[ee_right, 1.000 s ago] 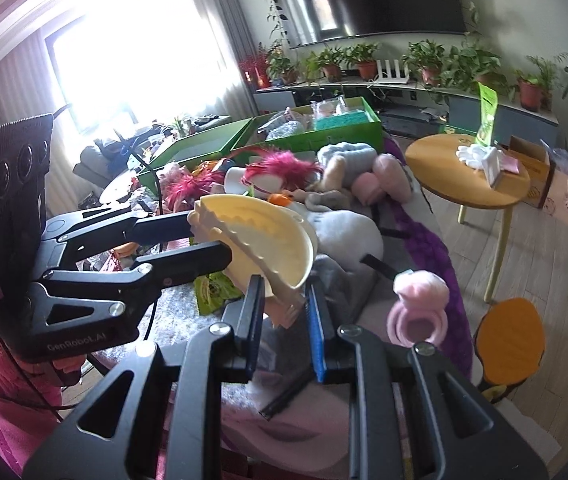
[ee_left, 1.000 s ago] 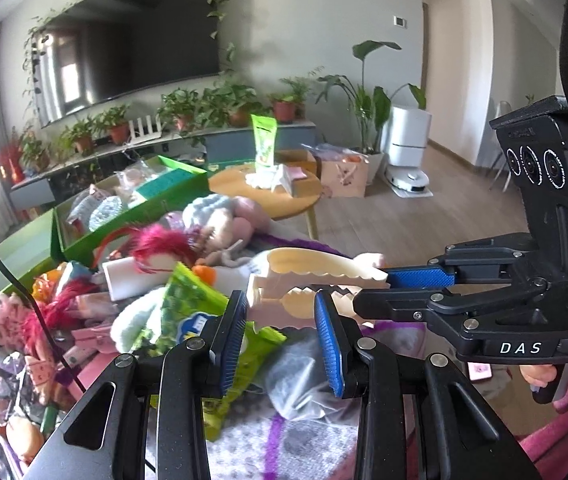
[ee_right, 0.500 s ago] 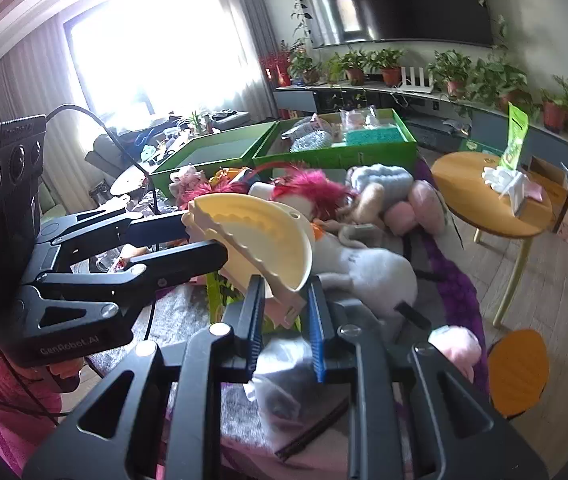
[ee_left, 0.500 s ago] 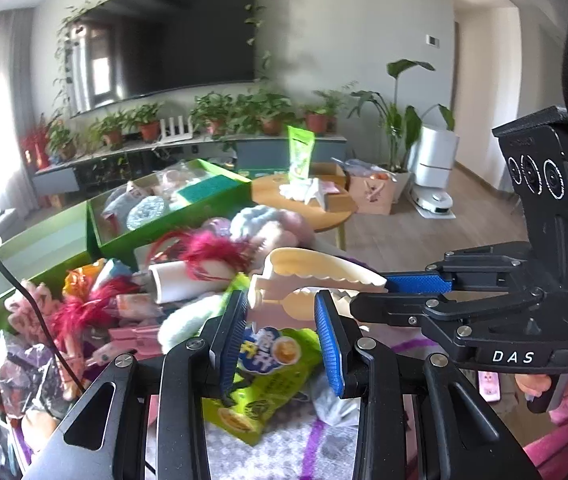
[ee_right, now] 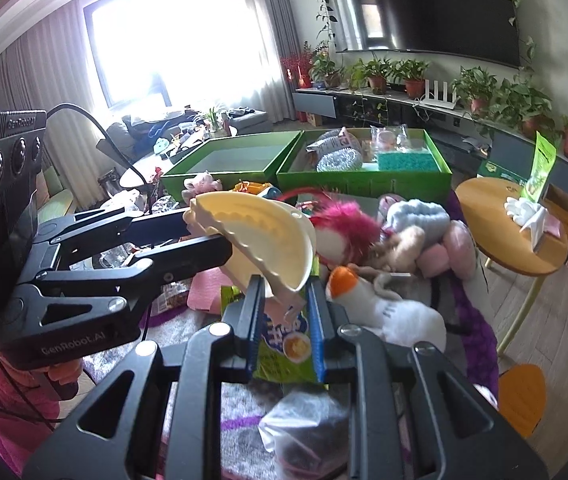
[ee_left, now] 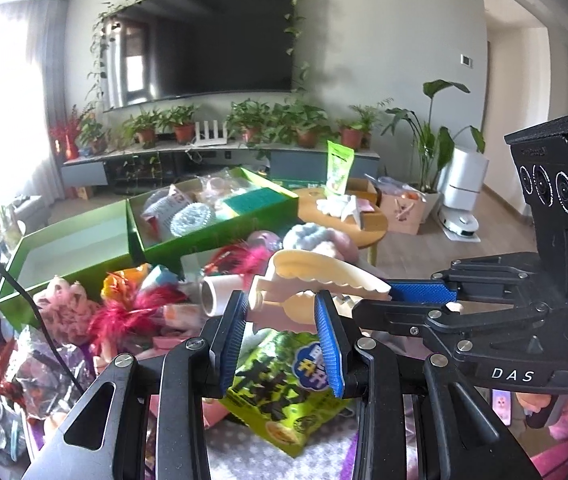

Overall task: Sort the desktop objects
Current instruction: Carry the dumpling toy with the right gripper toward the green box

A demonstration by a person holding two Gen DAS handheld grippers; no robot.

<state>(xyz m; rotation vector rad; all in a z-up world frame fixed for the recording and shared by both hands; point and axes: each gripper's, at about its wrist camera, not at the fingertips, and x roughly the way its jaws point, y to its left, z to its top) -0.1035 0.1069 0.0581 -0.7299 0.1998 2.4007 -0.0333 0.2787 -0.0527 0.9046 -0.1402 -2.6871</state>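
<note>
Cream plastic dumpling mold point(ee_left: 316, 280), hinged half-moon with scalloped rims, held above the cluttered table, clamped from two sides by left gripper point(ee_left: 280, 334) and right gripper point(ee_right: 286, 318). Behind it two green cardboard boxes: near-left box point(ee_right: 224, 174) looks bare inside; right box point(ee_right: 364, 184) holds steel scourers point(ee_right: 338, 154), a teal sponge point(ee_right: 406, 159) and clear packets.

At the frame's bottom I see a grey-and-purple cloth surface point(ee_left: 244, 456) carrying a green snack bag point(ee_left: 284, 392), plush toys point(ee_right: 412, 236) and two green boxes point(ee_right: 364, 188).

Smooth matt cream plastic dumpling mould point(ee_left: 326, 280)
</note>
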